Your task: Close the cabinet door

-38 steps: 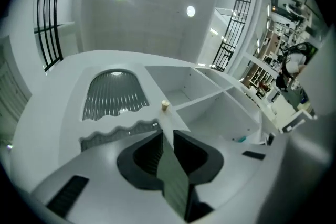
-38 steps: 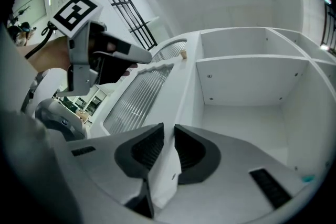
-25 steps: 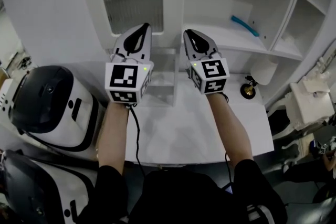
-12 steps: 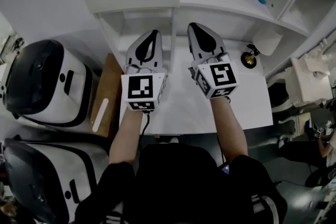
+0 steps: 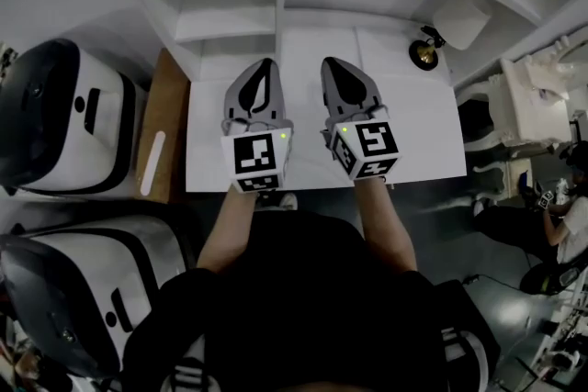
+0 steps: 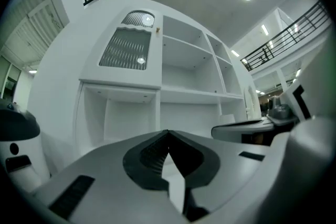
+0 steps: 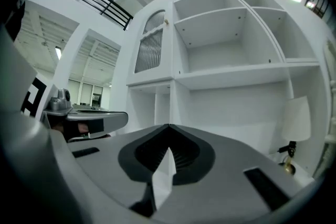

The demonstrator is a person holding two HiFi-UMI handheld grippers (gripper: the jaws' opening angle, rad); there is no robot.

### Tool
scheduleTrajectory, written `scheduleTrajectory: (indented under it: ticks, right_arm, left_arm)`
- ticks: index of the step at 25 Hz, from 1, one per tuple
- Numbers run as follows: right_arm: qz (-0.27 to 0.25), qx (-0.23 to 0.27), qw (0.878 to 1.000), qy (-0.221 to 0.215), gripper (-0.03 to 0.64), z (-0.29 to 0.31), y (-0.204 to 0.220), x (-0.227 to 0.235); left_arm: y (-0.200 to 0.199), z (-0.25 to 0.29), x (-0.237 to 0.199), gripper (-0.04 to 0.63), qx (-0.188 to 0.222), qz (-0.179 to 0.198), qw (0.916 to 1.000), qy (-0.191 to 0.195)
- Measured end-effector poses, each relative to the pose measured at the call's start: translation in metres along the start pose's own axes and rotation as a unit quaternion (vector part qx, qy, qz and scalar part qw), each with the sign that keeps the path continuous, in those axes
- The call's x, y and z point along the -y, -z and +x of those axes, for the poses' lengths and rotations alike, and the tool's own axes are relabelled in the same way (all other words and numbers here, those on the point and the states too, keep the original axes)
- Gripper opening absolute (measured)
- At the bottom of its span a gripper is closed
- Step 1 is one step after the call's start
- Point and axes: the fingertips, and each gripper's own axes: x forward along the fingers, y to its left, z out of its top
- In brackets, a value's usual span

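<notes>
The left gripper (image 5: 265, 69) and right gripper (image 5: 331, 67) hover side by side over the white desk (image 5: 413, 133), both pointing at the far cabinet (image 5: 230, 5); each has its jaws shut tip to tip with nothing between; the cabinet door (image 6: 126, 50), with ribbed glass, sits in the upper left compartment, seemingly flush with the frame, well apart from both grippers.

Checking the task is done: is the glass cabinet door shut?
Shut: the cabinet door lies flush, with no gap along its edges.
</notes>
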Motion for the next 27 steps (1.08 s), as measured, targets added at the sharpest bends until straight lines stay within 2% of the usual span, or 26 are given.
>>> scheduleTrajectory:
  ticks: [5,16,23,27]
  right_arm:
    - [0.001,-0.013,1.0,0.014,0.018,-0.017,0.026,0.003]
    - [0.008,-0.028,1.0,0.011,0.018,-0.05,0.042,0.008]
    - [-0.013,-0.046,0.998,-0.043,0.018,-0.051,0.05,-0.011]
    - [-0.008,-0.059,0.997,-0.05,0.018,-0.054,0.055,-0.013]
  left_arm:
    - [0.03,-0.004,0.025,0.012,-0.024,-0.012,0.9996,0.007]
    - [0.047,-0.009,0.06,0.012,-0.037,-0.008,0.999,0.026]
    - [0.058,-0.026,0.056,0.012,-0.046,-0.033,0.9982,-0.017]
    - [0.057,-0.04,0.056,0.012,-0.047,-0.037,0.9979,-0.023]
